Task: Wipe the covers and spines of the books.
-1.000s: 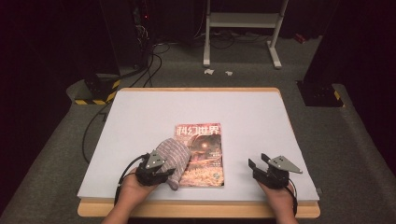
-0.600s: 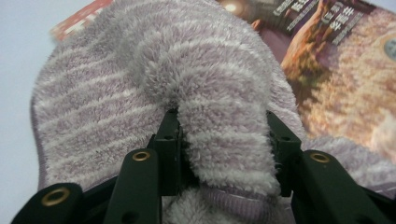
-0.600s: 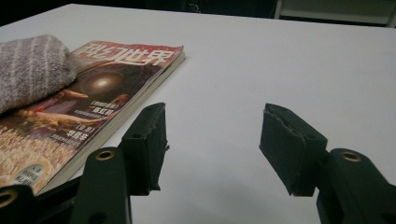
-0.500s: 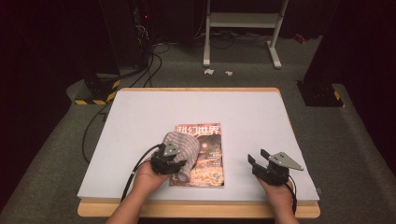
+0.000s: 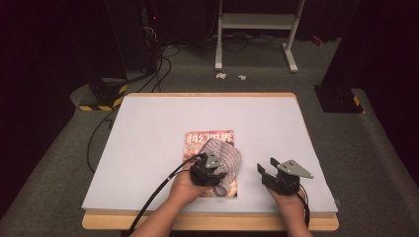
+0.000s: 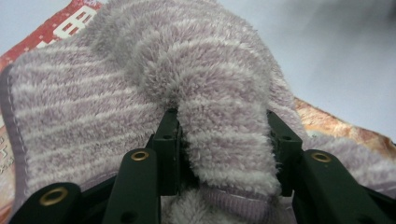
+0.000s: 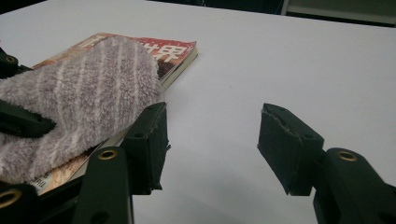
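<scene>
A magazine (image 5: pixel 210 138) with a red title band lies near the front middle of the white table (image 5: pixel 148 128). A fuzzy grey-purple striped towel (image 5: pixel 228 155) is draped over the magazine's lower part. My left gripper (image 5: pixel 216 167) is shut on a bunched fold of the towel (image 6: pixel 205 84); in the left gripper view that fold fills the gap between the jaws (image 6: pixel 224 149). My right gripper (image 5: pixel 267 168) rests on the table to the right of the magazine. It stands open (image 7: pixel 212 140) with only bare table between its jaws. The towel (image 7: pixel 84 93) and the magazine (image 7: pixel 173 51) lie to its left.
A black cable (image 5: pixel 158 192) trails from the left gripper over the table's front edge. On the floor beyond the table stand a black stand with a yellow-striped base (image 5: pixel 104 96) and a white metal frame (image 5: pixel 257 29). White table surface stretches behind and left of the magazine.
My left gripper has slid to the right across the magazine, dragging the towel with it. The right gripper has stayed where it was.
</scene>
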Motion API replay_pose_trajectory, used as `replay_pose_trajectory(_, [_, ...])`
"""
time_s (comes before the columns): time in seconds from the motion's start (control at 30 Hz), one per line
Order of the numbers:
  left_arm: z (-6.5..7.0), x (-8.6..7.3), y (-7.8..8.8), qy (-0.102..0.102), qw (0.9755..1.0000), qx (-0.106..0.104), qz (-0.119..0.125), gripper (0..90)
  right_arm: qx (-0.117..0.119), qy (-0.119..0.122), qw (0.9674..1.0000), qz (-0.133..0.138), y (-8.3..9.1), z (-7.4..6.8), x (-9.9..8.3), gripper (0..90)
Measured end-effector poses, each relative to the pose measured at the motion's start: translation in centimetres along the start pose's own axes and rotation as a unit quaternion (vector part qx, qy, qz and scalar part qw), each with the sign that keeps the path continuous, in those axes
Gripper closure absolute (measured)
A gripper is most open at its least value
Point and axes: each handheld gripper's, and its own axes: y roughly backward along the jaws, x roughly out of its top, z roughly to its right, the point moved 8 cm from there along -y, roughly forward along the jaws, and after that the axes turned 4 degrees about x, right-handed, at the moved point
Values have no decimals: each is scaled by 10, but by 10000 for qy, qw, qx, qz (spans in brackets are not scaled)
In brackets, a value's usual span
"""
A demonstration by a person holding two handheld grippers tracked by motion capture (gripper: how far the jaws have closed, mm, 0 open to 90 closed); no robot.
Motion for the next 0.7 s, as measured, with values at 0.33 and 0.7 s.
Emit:
replay_pose_trajectory(0.33, [-63, -48, 43, 492, 9966, 623, -202, 578, -78, -36, 10000, 44, 2, 4, 0, 426])
replay_pose_trajectory(0.7, [-81, -56, 51, 641, 9930, 945, -315, 590, -111, 18, 9999, 37, 1, 2, 1, 426])
